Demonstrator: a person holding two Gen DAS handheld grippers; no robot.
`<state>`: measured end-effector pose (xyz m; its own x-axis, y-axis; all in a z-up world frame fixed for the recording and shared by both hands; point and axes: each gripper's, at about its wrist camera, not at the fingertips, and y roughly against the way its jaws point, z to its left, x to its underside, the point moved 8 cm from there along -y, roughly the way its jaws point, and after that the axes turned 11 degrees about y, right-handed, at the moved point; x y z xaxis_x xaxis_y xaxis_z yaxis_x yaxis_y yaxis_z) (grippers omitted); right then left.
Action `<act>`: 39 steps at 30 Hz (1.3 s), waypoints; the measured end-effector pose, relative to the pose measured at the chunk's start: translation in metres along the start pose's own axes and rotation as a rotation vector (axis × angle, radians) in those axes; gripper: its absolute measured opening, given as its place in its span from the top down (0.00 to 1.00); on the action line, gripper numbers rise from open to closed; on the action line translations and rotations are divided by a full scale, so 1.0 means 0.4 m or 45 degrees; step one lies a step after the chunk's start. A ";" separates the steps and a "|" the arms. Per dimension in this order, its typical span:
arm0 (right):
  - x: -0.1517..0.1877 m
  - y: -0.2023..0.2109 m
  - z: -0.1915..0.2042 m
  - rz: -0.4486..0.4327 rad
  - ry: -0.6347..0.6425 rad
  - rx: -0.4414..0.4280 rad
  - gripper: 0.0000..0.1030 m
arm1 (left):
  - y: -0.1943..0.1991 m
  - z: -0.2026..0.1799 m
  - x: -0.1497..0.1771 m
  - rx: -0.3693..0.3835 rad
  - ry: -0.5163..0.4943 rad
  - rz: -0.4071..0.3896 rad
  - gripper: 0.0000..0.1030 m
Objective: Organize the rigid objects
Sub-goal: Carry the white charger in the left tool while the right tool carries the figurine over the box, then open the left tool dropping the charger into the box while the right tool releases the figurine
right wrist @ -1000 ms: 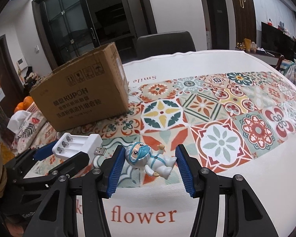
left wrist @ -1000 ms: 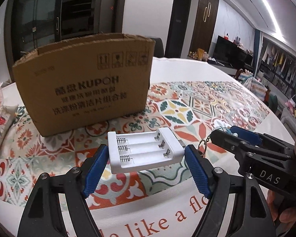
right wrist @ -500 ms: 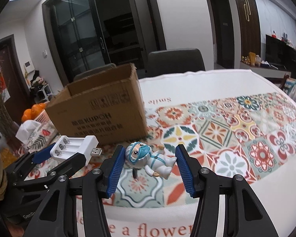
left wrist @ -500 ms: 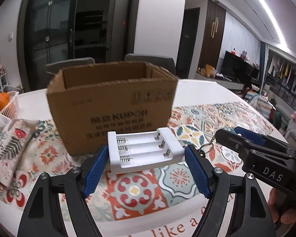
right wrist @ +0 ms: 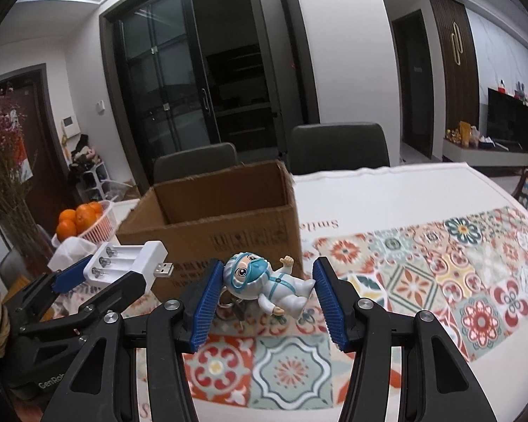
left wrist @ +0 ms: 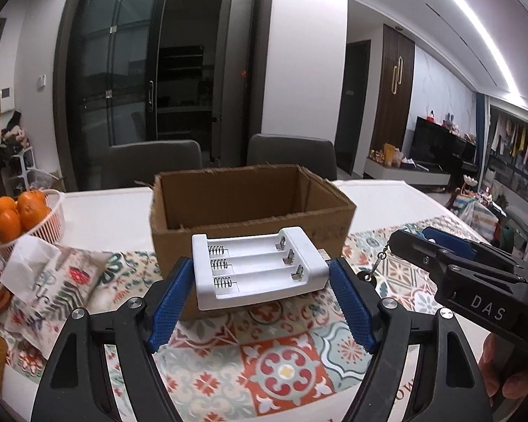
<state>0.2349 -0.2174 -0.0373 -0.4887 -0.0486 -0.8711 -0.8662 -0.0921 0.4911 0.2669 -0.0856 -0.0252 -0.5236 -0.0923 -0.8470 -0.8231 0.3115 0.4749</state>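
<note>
Now raised level with the open brown cardboard box (left wrist: 253,207) rim (interior newly visible): left gripper (left wrist: 262,293) clamped on white plastic 3-slot battery charger (left wrist: 258,272), right gripper (right wrist: 264,297) clenched on small masked figurine keychain (right wrist: 267,283), both poised for dropping inside.

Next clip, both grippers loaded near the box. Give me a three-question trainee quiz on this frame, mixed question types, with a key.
1. What does the left gripper hold?
2. True or false: the figurine keychain in the right gripper already lies inside the cardboard box.
3. The basket holds: A apples, B oranges, C batteries?

Key:
1. A white battery charger, its slots without batteries.
2. False; it is clamped in front of the open box.
3. B
</note>
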 end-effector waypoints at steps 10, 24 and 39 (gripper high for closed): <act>-0.089 -0.004 0.044 -0.065 0.040 -0.009 0.48 | 0.006 0.035 -0.074 -0.007 0.014 -0.045 0.24; -0.205 -0.024 0.071 -0.137 0.100 0.002 0.48 | -0.014 0.057 -0.181 -0.025 -0.009 -0.100 0.24; -0.289 -0.097 0.082 -0.154 0.160 0.010 0.48 | -0.098 0.087 -0.250 -0.058 -0.015 -0.070 0.24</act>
<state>0.3213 -0.1756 0.0444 -0.3641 -0.1616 -0.9172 -0.9190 -0.0973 0.3820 0.3592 -0.0555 0.0327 -0.4745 -0.0967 -0.8749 -0.8600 0.2632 0.4373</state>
